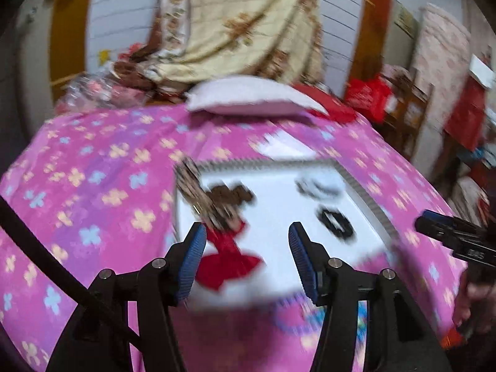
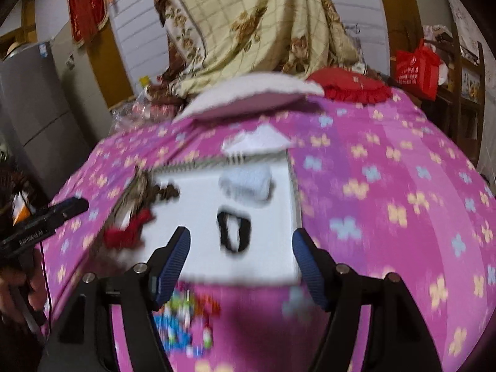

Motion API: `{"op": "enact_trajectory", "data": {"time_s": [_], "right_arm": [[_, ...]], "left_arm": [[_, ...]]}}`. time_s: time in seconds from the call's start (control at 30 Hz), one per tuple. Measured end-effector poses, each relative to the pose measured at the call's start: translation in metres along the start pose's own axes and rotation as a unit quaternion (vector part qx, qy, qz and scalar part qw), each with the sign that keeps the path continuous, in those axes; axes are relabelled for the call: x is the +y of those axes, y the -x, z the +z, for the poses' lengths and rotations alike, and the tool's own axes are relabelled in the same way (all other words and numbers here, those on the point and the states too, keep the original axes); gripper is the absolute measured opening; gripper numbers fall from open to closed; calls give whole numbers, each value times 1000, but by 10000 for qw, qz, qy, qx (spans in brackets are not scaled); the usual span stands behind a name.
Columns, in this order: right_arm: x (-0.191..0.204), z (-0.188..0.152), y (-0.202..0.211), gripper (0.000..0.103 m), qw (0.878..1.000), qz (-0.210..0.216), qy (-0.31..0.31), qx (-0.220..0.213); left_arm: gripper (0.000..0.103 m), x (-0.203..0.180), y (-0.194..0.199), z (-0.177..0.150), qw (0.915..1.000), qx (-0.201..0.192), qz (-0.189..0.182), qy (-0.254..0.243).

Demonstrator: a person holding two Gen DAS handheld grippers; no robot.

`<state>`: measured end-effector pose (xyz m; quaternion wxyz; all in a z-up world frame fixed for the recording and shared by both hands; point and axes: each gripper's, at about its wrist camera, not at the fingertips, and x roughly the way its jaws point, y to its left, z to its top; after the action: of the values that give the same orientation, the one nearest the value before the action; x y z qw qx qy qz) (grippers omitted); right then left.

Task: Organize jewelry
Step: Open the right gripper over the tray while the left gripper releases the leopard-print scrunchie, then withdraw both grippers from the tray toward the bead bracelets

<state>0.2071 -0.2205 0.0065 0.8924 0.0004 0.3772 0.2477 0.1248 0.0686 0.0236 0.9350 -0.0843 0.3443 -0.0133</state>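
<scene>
Both tongs empty: left gripper jaws partly apart, right gripper jaws wider, above white tray on pink flowered bedspread; tray holds red bow, brown leopard piece, black ring, pale blue scrunchie; frames blurred

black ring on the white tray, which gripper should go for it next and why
Probably the right gripper: it is open with nothing between its pads, and the black ring lies loose on the white tray just ahead of its fingertips. I would ease it forward and down to straddle the ring. The left gripper, also open, sits nearer the red bow.
</scene>
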Motion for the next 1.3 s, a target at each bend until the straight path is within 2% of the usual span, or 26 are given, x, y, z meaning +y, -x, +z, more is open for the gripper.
{"op": "enact_trajectory", "data": {"time_s": [0.13, 0.2, 0.3, 0.4, 0.47, 0.53, 0.73, 0.87, 0.97, 1.03, 1.13, 1.23, 1.3], "right_arm": [[4, -38, -1, 72, 9977, -127, 301, 597], [7, -46, -2, 72, 9959, -209, 585, 660], [5, -49, -3, 72, 9957, 1, 677, 640], [13, -49, -13, 70, 9935, 271, 897, 646], [22, -48, -22, 60, 9905, 245, 1181, 668], [31, -46, -29, 49, 9878, 399, 1332, 702], [39, -44, -37, 49, 9860, 381, 1476, 677], [42, -42, -45, 47, 9845, 464, 1569, 630], [44, -41, -55, 41, 9838, 523, 1566, 704], [46, -42, -62, 39, 9829, 512, 1573, 804], [49, -46, -69, 36, 9811, 479, 1593, 986], [47, -46, -72, 35, 9818, 455, 1508, 1061], [45, -46, -72, 30, 9816, 488, 1491, 1092]], "left_arm": [[36, -14, -3, -39, 9961, 829, -221, -183], [36, -21, -7, -54, 9941, 1044, -63, -293], [36, -27, -21, -66, 9906, 1301, 216, -371], [36, -23, -30, -64, 9907, 1333, 262, -107], [36, -22, -33, -62, 9911, 1314, 197, 41], [36, -25, -35, -62, 9910, 1327, 174, 72], [36, -22, -48, -67, 9873, 1504, 519, 27], [36, -17, -51, -68, 9871, 1497, 530, 194], [36, -20, -51, -69, 9876, 1478, 502, 166], [36, -24, -55, -71, 9866, 1569, 438, 80], [36, -39, -58, -74, 9846, 1553, 698, -395], [31, -40, -59, -74, 9860, 1500, 631, -363], [17, -40, -58, -73, 9866, 1449, 642, -387]]}}
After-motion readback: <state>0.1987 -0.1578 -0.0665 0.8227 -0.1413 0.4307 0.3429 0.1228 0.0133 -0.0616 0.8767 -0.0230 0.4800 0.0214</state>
